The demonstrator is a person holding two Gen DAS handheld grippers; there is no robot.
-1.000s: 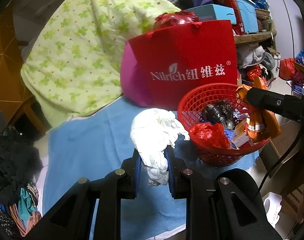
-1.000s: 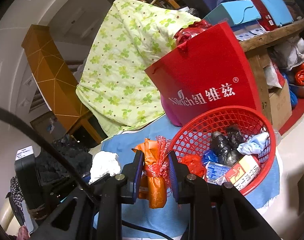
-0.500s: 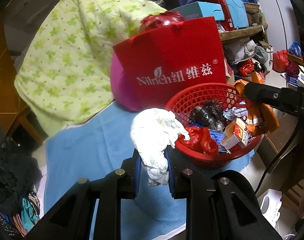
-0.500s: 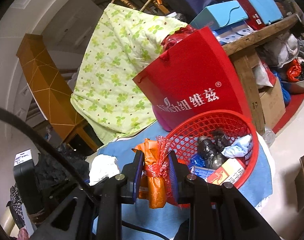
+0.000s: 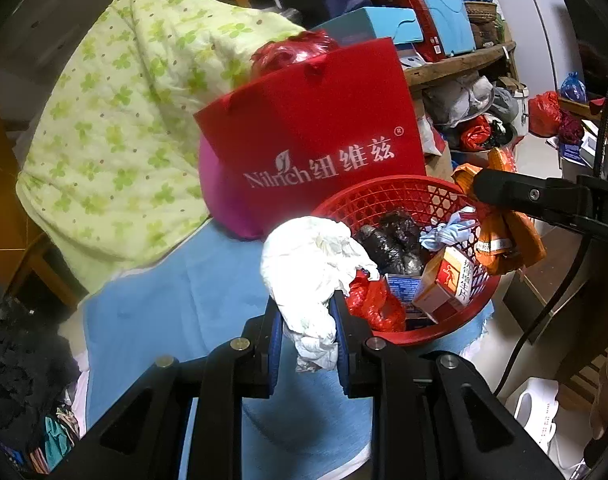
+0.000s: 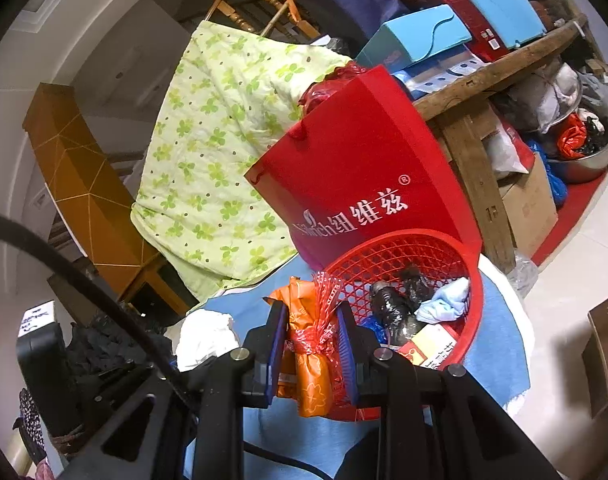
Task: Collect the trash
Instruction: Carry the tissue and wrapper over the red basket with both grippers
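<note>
Left wrist view puts the red basket (image 5: 400, 196) at centre right, standing on a blue cloth (image 5: 191, 292) in front of a red gift bag (image 5: 316, 128) and a green-flowered quilt (image 5: 115, 120) at upper left. The step in hand looks like carrying two pieces of trash to the basket: the left gripper (image 5: 306, 320), low in the frame, is clenched on a crumpled white tissue wad (image 5: 312, 264) just short of the near rim, while the right gripper (image 6: 310, 344) is clamped on an orange wrapper bundle (image 6: 308, 360) tied in red mesh, at the rim on the right. Next, each piece needs to hang over the opening before its tongs let go. Inside the basket lie black crumpled plastic (image 5: 392, 236), a red plastic bag (image 5: 372, 300), an orange-and-white carton (image 5: 444, 280), a pale blue scrap (image 5: 444, 232) and what may be a small blue packet (image 5: 400, 286), half hidden.
</note>
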